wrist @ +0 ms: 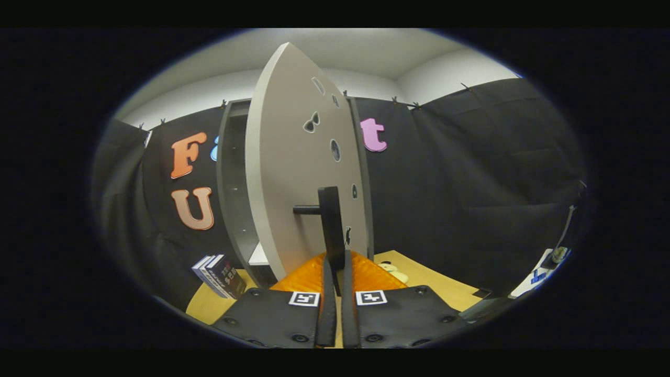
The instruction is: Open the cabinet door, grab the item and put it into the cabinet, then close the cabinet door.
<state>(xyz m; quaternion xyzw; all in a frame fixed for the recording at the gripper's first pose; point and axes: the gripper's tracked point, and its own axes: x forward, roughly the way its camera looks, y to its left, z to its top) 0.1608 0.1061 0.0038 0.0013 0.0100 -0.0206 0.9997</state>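
Two fingers [328,309] of the hand-held gripper [337,272] are clenched on the black handle [331,225] of the half-open door [301,173]. The cabinet [234,178] stands at 11 o'clock from the gripper. The item is probably the pale toy [392,271] on the counter [445,288], at 2 o'clock just beyond the fingers. The pinch is thin, so a pull off the hinge's arc could slip the handle free. The books [220,275] at 9 o'clock lie near the door's sweep.
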